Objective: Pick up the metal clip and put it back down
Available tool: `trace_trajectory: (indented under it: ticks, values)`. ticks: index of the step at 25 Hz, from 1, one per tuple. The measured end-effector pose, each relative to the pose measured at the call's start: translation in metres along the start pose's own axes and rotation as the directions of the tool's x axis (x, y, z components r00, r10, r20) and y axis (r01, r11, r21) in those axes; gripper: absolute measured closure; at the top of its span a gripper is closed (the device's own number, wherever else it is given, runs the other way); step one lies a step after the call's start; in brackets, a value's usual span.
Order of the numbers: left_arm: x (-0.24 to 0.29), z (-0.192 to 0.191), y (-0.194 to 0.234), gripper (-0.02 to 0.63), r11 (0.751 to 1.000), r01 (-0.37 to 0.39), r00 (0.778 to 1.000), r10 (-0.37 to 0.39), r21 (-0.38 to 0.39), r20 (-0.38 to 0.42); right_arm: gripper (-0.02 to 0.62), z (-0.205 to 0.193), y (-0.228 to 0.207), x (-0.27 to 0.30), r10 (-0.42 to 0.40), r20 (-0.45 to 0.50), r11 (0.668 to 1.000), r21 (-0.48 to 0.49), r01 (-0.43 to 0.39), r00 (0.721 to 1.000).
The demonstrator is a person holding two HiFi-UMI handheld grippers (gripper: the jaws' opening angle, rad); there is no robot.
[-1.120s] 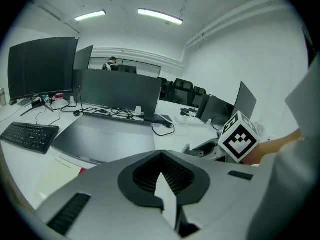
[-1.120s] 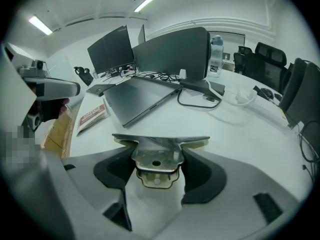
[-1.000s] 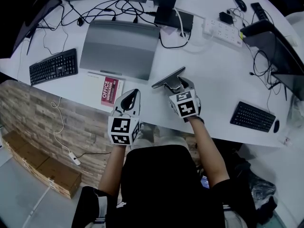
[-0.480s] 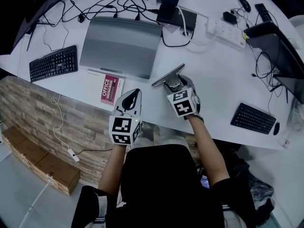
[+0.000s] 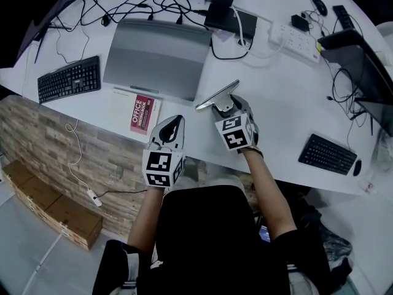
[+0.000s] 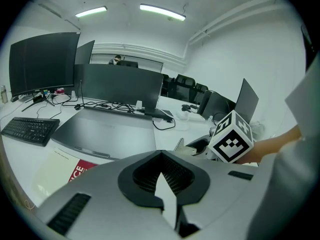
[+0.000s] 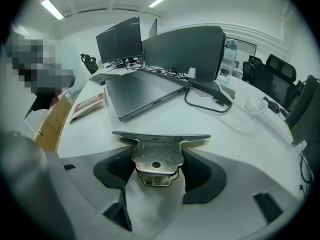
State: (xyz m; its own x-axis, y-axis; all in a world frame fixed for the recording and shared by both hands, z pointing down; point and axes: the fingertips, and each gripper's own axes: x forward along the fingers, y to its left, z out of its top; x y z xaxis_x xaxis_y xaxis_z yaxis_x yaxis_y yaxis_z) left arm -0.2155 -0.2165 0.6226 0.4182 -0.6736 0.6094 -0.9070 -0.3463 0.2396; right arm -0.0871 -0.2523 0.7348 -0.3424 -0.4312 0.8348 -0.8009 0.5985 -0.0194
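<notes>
Right claw [image 7: 157, 169] gripping metal clip [image 7: 158, 154], "OFFICE" booklet [image 5: 142, 114]

Right of the right tool [image 5: 226, 106], the tabletop [image 5: 276, 109] is bare up to the small keyboard [image 5: 327, 154]. The metal clip [image 5: 216, 96] in its jaws reaches near the closed laptop [image 5: 156, 57]. A booklet [image 5: 140, 114] lies just left of the left tool [image 5: 172, 126]. Cables [image 5: 147, 6] and a power strip [image 5: 293, 40] bar the far side.
</notes>
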Motion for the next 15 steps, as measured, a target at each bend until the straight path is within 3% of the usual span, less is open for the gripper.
trace_trajectory:
  ticks: [15]
  values:
    - [-0.0018, 0.0089, 0.0041, 0.595, 1.000, -0.009, 1.000, 0.009, 0.006, 0.017, 0.301, 0.0026, -0.0007, -0.0005, -0.009, 0.021, 1.000, 0.019, 0.008, 1.000]
